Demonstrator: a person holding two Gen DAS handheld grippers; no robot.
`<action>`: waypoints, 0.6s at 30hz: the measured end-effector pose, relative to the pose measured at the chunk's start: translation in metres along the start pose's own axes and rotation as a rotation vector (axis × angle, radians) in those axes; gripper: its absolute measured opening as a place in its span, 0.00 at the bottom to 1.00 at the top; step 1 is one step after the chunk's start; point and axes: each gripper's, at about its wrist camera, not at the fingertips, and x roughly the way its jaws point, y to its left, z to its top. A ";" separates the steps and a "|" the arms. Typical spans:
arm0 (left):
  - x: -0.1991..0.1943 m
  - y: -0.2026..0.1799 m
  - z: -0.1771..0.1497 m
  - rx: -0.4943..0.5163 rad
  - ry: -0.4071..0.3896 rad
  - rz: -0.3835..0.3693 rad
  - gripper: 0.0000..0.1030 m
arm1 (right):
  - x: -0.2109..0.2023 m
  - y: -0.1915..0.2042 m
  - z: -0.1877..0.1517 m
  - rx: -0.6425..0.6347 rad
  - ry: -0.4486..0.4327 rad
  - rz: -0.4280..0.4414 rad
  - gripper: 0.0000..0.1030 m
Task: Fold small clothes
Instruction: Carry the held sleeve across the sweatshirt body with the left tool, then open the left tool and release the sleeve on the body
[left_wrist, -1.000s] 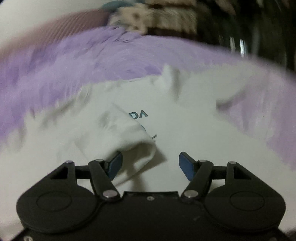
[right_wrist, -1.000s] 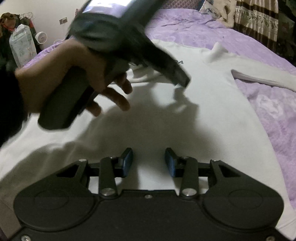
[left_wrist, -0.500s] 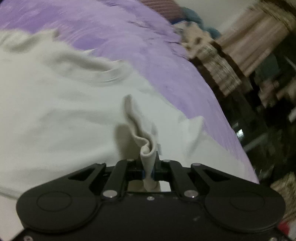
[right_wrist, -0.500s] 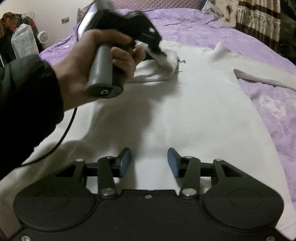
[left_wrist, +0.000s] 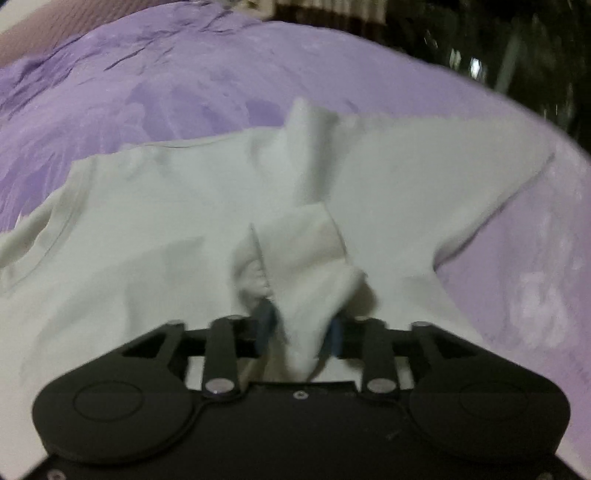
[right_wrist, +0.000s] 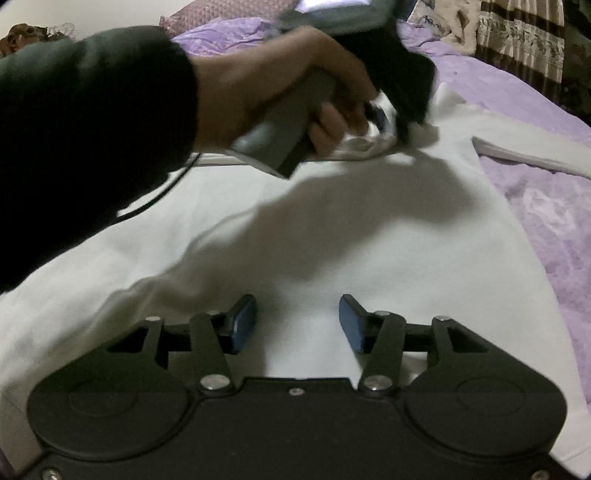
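A white long-sleeved shirt (right_wrist: 369, 240) lies spread on a purple bedspread (right_wrist: 546, 221). In the left wrist view its sleeve cuff (left_wrist: 303, 254) is folded over the shirt body (left_wrist: 166, 221) and hangs loosely between the parting jaws of my left gripper (left_wrist: 301, 321), which are opening. The right wrist view shows a hand (right_wrist: 280, 85) in a dark sleeve holding that left gripper (right_wrist: 384, 122) near the shirt's far edge. My right gripper (right_wrist: 298, 317) hovers over the shirt's near part, its jaws opening with nothing between them. The other sleeve (right_wrist: 524, 155) stretches out to the right.
Pillows (right_wrist: 439, 22) and a patterned curtain (right_wrist: 517, 40) stand beyond the bed's far edge. The purple bedspread (left_wrist: 147, 92) runs wide around the shirt. A dark cable (right_wrist: 155, 195) trails from the left gripper across the shirt.
The left gripper pinched the sleeve cuff, carried it across the shirt to the right, and its jaws have now parted. The right gripper stayed put while its jaws widened slightly.
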 end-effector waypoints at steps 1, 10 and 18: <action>0.004 -0.005 -0.001 0.025 -0.018 0.026 0.46 | 0.001 -0.002 0.000 0.001 0.001 0.003 0.47; -0.013 -0.006 -0.002 0.086 0.000 0.069 0.64 | 0.002 -0.003 0.004 0.000 0.006 0.006 0.49; -0.073 0.048 0.007 -0.099 -0.028 0.043 0.66 | 0.003 0.005 0.002 -0.021 0.004 -0.008 0.54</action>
